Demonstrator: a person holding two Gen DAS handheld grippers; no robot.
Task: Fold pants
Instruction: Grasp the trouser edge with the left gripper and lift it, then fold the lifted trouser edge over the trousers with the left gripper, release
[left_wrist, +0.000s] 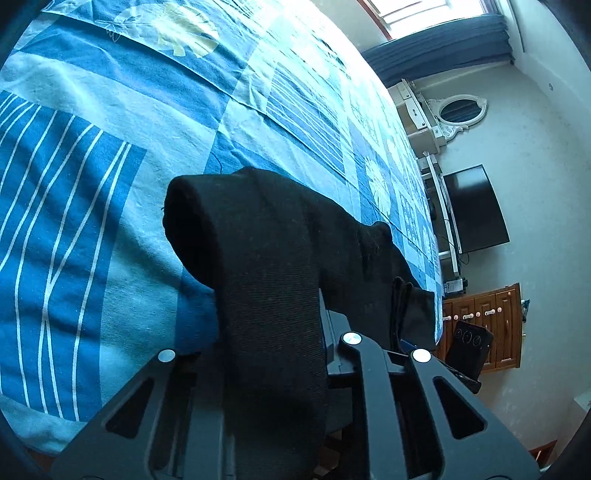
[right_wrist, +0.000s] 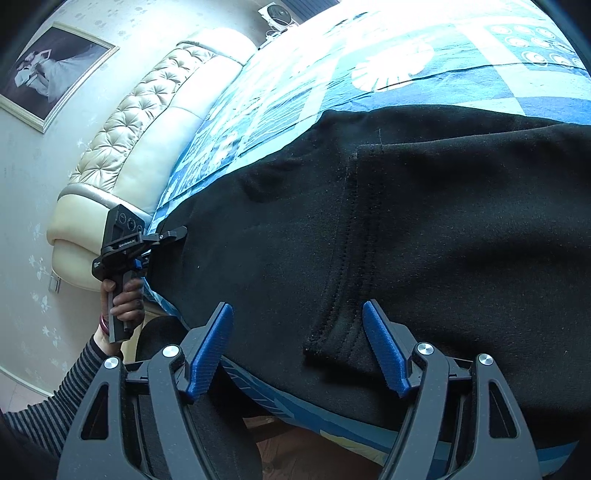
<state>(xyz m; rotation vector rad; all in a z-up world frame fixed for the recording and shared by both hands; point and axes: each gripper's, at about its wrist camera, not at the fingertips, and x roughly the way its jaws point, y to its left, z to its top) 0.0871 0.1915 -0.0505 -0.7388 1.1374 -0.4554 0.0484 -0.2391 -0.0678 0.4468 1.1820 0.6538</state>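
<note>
Black pants (right_wrist: 424, 229) lie spread on the blue patterned bed (right_wrist: 461, 85), near its edge. My right gripper (right_wrist: 297, 343) is open, its blue pads (right_wrist: 210, 350) apart just above the pants' hem near the bed edge. My left gripper (right_wrist: 173, 234) appears in the right wrist view at the left end of the pants, shut on the fabric. In the left wrist view a fold of the black pants (left_wrist: 266, 266) drapes over the left gripper (left_wrist: 280, 354) and hides its fingertips.
The bedspread (left_wrist: 110, 147) stretches away from the pants. A cream tufted headboard (right_wrist: 147, 122) stands at the left. A dresser with mirror (left_wrist: 458, 110), a TV (left_wrist: 476, 206) and a wooden cabinet (left_wrist: 495, 321) line the wall.
</note>
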